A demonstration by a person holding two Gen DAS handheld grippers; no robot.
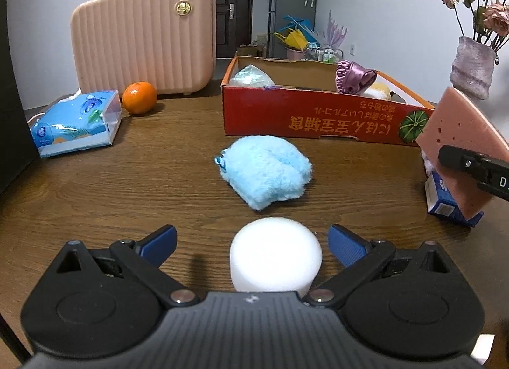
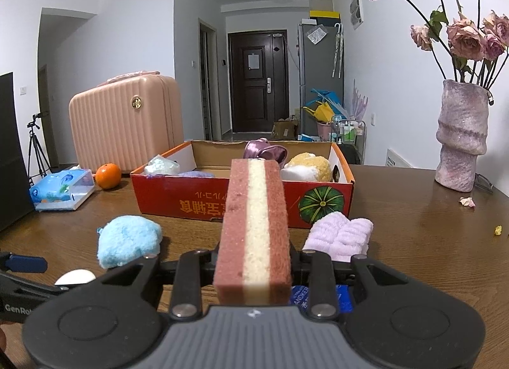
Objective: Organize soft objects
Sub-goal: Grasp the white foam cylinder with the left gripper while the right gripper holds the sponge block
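My left gripper (image 1: 253, 243) is open, with a white foam cylinder (image 1: 275, 257) standing on the table between its blue pads, untouched. A fluffy blue puff (image 1: 265, 171) lies just beyond it. My right gripper (image 2: 254, 257) is shut on a pink-and-cream layered sponge (image 2: 254, 226), held above the table before the red cardboard box (image 2: 178, 200); the sponge (image 1: 461, 146) and gripper also show at the right of the left wrist view. The box (image 1: 286, 111) holds a purple satin piece (image 2: 264, 151), a yellow sponge (image 2: 308, 162) and other soft items. A lilac towel (image 2: 340, 235) lies by the box.
A pink ribbed case (image 1: 143, 35), an orange (image 1: 139, 97) and a blue tissue pack (image 1: 76, 122) stand at the back left. A vase of dried roses (image 2: 461, 136) stands at the right. A small blue-white carton (image 1: 445, 200) lies under the sponge.
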